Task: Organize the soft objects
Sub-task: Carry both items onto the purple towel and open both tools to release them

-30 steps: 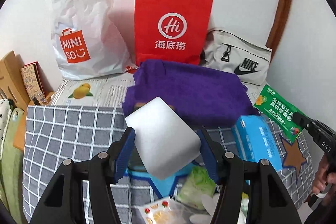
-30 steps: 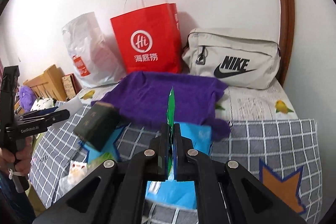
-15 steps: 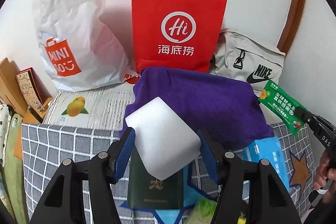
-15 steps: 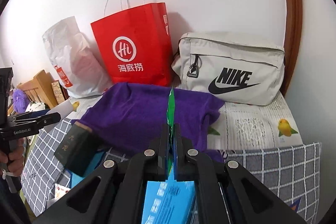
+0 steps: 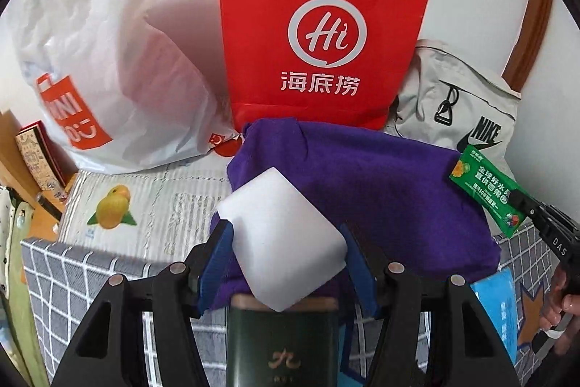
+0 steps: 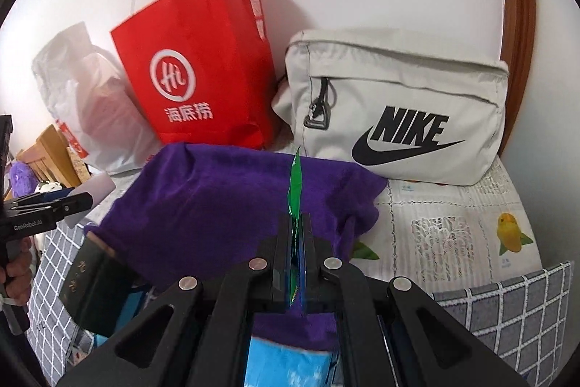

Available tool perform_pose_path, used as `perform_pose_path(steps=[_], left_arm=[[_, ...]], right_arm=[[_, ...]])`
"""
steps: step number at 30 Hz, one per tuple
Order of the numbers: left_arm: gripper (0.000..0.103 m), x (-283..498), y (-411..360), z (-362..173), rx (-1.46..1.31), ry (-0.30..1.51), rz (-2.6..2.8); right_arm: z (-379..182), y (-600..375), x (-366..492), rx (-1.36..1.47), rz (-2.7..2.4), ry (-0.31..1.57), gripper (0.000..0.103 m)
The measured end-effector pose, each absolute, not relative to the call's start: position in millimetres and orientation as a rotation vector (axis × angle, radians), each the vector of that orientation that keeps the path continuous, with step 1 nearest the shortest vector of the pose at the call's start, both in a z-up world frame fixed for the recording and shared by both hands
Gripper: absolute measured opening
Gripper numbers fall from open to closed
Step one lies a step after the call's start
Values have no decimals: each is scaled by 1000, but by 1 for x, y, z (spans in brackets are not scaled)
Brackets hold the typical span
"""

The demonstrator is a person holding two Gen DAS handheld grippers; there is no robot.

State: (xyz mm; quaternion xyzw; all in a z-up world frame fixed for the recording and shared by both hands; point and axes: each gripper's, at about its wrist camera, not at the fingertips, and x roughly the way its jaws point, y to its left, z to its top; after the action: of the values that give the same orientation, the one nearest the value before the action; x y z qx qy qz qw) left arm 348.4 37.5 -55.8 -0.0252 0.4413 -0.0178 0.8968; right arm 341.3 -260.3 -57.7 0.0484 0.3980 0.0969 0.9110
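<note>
Gripping white foam block (image 5: 286, 242), smooth, apparently slightly squeezed.

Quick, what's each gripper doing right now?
Left gripper: shut on the white foam block.
Right gripper: shut on the green sachet.

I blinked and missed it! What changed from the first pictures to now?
Both hand-held grippers moved toward the red bag at the wall; bags and purple cloth look bigger. Nothing was grabbed or dropped: the left hand-held gripper still holds the white block, the right hand-held gripper the green packet.
</note>
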Motion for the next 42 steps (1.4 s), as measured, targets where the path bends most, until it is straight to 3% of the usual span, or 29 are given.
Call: perform_pose_path(steps=[28, 32, 35, 38, 42], left_arm=[[59, 448, 13, -103, 10, 1005, -96], [61, 455, 10, -108, 28, 1018, -87], [61, 457, 8, -111, 35, 1025, -84], [62, 457, 6, -111, 41, 1029, -80], [72, 454, 6, -111, 46, 1036, -66]], right_arm=[[-101, -257, 377, 82, 218, 962, 6], [-99, -257, 376, 67, 215, 965, 19], [-98, -259, 376, 71, 213, 966, 21], [-97, -260, 376, 71, 206, 968, 29], [-96, -258, 374, 62, 205, 962, 41]])
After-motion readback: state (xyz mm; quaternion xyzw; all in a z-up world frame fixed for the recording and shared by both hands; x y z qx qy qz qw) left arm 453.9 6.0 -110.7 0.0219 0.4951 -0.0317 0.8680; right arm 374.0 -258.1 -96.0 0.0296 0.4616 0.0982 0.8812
